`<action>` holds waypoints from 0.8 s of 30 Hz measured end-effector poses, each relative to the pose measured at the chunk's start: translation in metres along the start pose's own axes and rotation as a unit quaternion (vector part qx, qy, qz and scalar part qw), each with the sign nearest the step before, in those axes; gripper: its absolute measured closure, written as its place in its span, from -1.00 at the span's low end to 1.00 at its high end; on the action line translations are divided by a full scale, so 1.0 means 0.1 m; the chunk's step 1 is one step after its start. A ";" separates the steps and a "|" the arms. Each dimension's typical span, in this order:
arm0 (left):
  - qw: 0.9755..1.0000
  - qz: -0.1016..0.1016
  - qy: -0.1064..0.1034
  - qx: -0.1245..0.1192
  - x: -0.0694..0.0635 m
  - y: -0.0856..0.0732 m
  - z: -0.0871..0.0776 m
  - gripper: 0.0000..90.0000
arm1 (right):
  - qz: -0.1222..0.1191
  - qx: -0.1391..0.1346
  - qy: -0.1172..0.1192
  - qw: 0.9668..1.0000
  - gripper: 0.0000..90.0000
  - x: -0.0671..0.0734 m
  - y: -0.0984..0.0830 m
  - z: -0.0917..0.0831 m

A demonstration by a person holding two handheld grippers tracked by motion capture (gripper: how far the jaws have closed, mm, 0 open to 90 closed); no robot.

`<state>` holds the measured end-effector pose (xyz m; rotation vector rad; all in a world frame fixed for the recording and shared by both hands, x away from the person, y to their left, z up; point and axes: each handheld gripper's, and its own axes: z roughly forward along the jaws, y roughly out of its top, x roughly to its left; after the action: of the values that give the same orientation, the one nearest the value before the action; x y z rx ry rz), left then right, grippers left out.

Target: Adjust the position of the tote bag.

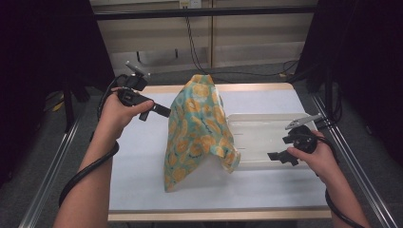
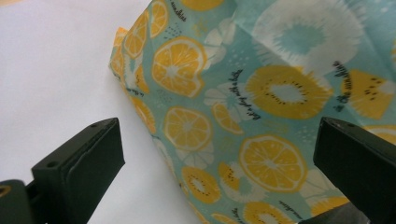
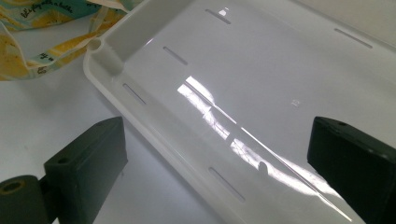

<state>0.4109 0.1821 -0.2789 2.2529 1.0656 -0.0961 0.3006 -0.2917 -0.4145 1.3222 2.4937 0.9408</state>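
A teal cloth bag [image 1: 197, 128] printed with lemon and kiwi slices stands upright in the middle of the white table [image 1: 138, 161]. My left gripper [image 1: 154, 113] is held just left of the bag's upper part, open, its jaws pointing at the fabric. In the left gripper view the bag [image 2: 233, 107] lies beyond the left gripper [image 2: 219, 140], not clamped. To the right lies a shallow white plastic tray [image 1: 261, 137]. My right gripper [image 1: 280, 157] hovers open over the tray's near edge. Beyond the right gripper [image 3: 217, 140] are the slotted tray [image 3: 261, 79] and the bag's hem [image 3: 28, 46].
Bare white table surface lies to the left and in front of the bag. Metal rails [image 1: 47, 180] run along both table sides. Black cables trail from both grippers, and dark frames stand at the back corners.
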 end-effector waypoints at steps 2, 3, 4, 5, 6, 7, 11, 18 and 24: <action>1.000 -0.006 -0.001 0.001 -0.01 0.01 -0.01 -0.97 | -0.001 -0.002 0.006 1.000 -0.91 0.00 0.00 0.01; 1.000 -0.013 -0.003 0.000 -0.01 0.02 -0.02 -0.97 | -0.001 -0.002 0.007 1.000 -0.90 0.00 0.00 0.01; 1.000 -0.014 -0.007 0.002 -0.01 0.03 -0.02 -0.97 | -0.003 -0.001 0.005 1.000 -0.91 0.00 0.00 0.01; 1.000 -0.012 -0.006 0.002 -0.01 0.04 -0.03 -0.97 | -0.003 -0.002 0.005 1.000 -0.91 0.00 0.00 0.01; 1.000 -0.013 -0.006 0.001 -0.02 0.04 -0.03 -0.97 | -0.001 -0.003 0.007 1.000 -0.90 0.00 0.00 0.01; 1.000 -0.012 -0.006 -0.002 -0.02 0.05 -0.04 -0.97 | -0.001 -0.004 0.007 1.000 -0.91 0.00 0.00 0.01; 1.000 -0.010 -0.014 -0.007 -0.04 0.09 -0.06 -0.96 | 0.000 -0.002 0.008 1.000 -0.90 0.01 0.00 0.02; 1.000 -0.010 -0.010 -0.005 -0.08 0.18 -0.06 -0.96 | -0.005 -0.003 0.006 1.000 -0.90 0.00 0.00 0.03; 1.000 -0.008 -0.015 -0.005 -0.14 0.26 -0.09 -0.96 | -0.006 -0.002 0.007 1.000 -0.90 0.00 0.00 0.03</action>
<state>0.4185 0.1653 -0.2540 2.2282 1.0655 -0.1301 0.3018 -0.2902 -0.4168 1.3019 2.5064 0.9566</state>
